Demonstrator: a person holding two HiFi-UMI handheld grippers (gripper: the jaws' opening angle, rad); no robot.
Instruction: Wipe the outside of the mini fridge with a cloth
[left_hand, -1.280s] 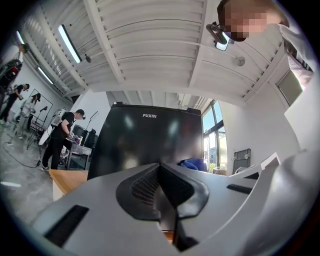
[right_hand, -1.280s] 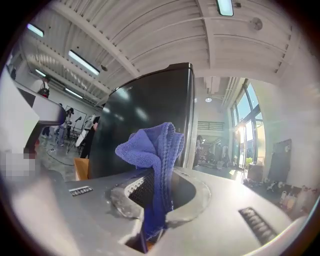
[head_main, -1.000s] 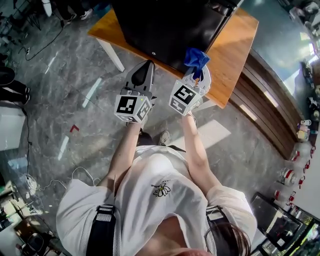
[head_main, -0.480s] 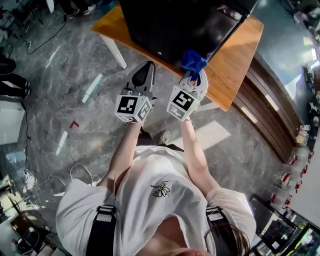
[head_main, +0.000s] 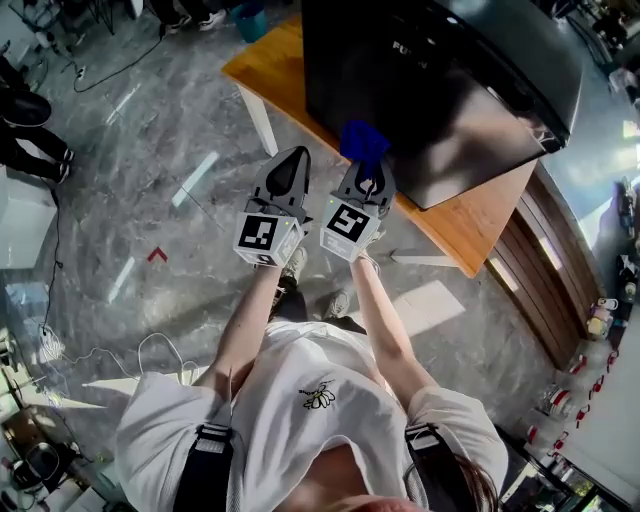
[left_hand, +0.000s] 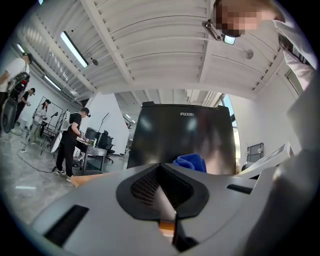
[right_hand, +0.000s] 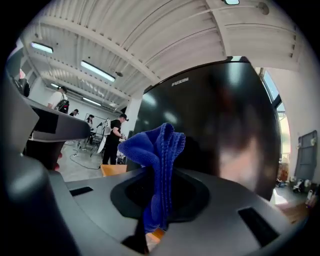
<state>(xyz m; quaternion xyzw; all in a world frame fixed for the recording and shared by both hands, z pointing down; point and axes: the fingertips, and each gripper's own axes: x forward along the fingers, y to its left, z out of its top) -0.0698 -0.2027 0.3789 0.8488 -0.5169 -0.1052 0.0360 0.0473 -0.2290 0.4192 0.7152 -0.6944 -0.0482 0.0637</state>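
Observation:
A glossy black mini fridge (head_main: 430, 90) stands on a wooden table (head_main: 470, 225); it fills the middle of the left gripper view (left_hand: 185, 142) and the right gripper view (right_hand: 220, 125). My right gripper (head_main: 364, 165) is shut on a blue cloth (head_main: 362, 142), which sticks up from the jaws (right_hand: 157, 165) just short of the fridge's front. My left gripper (head_main: 288, 162) hangs beside it to the left, shut with nothing in it (left_hand: 167, 200). The blue cloth (left_hand: 191, 162) shows past its jaws.
Grey marble floor (head_main: 120, 220) lies to the left, with cables (head_main: 100, 60) and a white table leg (head_main: 262, 118). A wooden bench (head_main: 540, 300) runs at the right. People (left_hand: 70, 142) stand at desks far off to the left.
The view has swung so that the fridge sits larger and nearer. Both grippers have drawn closer together, and the right one with the cloth has come up against the fridge's front edge.

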